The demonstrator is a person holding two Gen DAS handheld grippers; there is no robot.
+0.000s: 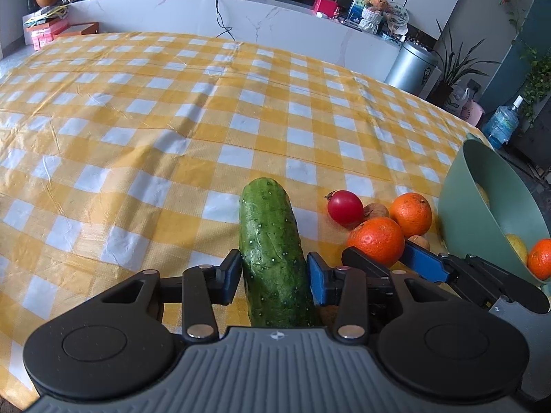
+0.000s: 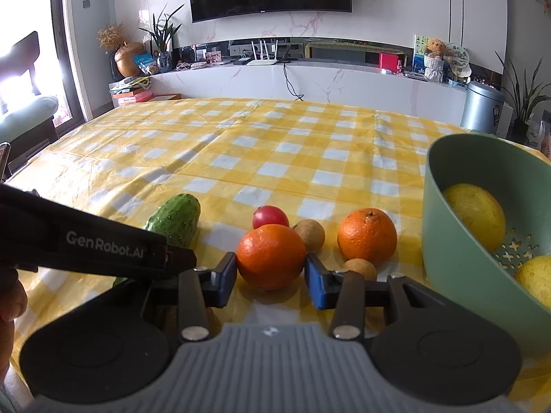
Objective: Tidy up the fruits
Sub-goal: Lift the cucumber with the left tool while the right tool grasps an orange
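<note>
While one cucumber (image 1: 272, 251) lies, two oranges (image 2: 271, 256) sit.

Both wrist views look down close (sharing the fruits (image 1: 375, 241)).

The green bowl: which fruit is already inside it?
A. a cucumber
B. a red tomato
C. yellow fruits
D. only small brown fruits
C: the right wrist view shows yellow fruits lying inside the green bowl; the cucumber and the tomato lie on the tablecloth.
</note>
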